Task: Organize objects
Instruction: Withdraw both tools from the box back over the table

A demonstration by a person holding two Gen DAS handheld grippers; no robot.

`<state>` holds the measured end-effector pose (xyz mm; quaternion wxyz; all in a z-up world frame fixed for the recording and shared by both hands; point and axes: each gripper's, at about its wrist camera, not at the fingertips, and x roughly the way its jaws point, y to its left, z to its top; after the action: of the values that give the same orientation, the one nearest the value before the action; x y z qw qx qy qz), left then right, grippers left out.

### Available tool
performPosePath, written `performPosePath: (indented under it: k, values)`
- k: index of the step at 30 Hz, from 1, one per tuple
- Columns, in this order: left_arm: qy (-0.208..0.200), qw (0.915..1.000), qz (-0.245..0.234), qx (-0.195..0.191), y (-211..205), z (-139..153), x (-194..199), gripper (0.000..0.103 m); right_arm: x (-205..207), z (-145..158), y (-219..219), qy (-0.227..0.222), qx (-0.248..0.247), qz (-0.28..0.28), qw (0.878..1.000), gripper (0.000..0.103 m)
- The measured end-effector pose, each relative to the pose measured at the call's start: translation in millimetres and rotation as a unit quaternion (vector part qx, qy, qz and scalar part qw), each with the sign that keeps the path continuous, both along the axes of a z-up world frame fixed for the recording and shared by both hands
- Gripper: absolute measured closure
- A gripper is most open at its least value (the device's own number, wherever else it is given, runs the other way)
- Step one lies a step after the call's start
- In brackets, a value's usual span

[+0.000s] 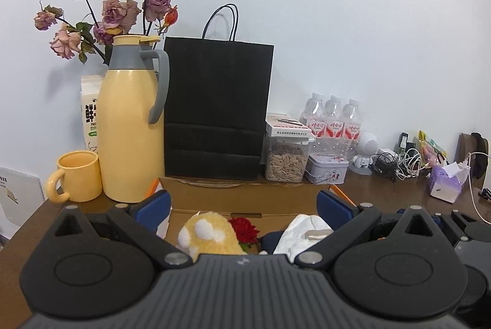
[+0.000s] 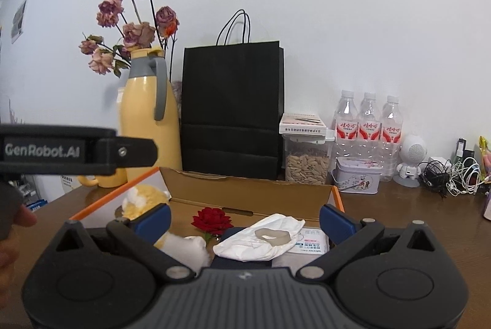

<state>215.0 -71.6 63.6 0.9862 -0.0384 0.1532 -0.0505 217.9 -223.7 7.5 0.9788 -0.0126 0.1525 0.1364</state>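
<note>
- Left gripper (image 1: pixel 242 206): jaws spread wide, blue pads (image 1: pixel 153 204) far apart, nothing between them. It hangs over the near edge of the cardboard box (image 1: pixel 245 197).
- Right gripper (image 2: pixel 245 217): also wide open, holding nothing, above the same cardboard box (image 2: pixel 245 191). The left unit's black body crosses the right view well to the left of its fingers.
- Box contents, from the right wrist view:
  - yellow-and-white plush toy (image 2: pixel 144 200) behind and below the left finger, against the left wall
  - red rose (image 2: pixel 211 217) ahead, between the fingers, left of centre
  - crumpled white cloth (image 2: pixel 260 240) between the fingers, right of centre, with a pale ring-shaped piece lying on it
  - white printed packet (image 2: pixel 310 240) by the right finger, partly under the cloth
  - something dark blue under the cloth; can't tell what it is
- Beyond the box, straight ahead: black paper bag (image 1: pixel 218 111), upright; contents not visible.
- Ahead-left: yellow thermos jug (image 1: pixel 132 126), yellow mug (image 1: pixel 79 180) beside it, milk carton (image 1: pixel 90 111) behind, dried roses (image 1: pixel 110 1) above.
- Ahead-right: clear lidded container (image 1: pixel 287 158) full of seeds with a small flat box on its lid, closed tin (image 1: pixel 326 171) just beside it, three water bottles (image 1: pixel 334 117) behind.
- Far right: tangle of cables (image 1: pixel 399 163), tissue pack (image 1: pixel 446 185).
</note>
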Motion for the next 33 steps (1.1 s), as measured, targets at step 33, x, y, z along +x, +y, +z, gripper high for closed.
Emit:
performPosePath:
  k: [33]
  values:
    - [0.079, 0.9956, 0.049, 0.011, 75.0, -43.3, -114.8, 0.000, -109.6, -37.9, 19.7, 0.082, 0.004, 0.043, 0.996, 0.000]
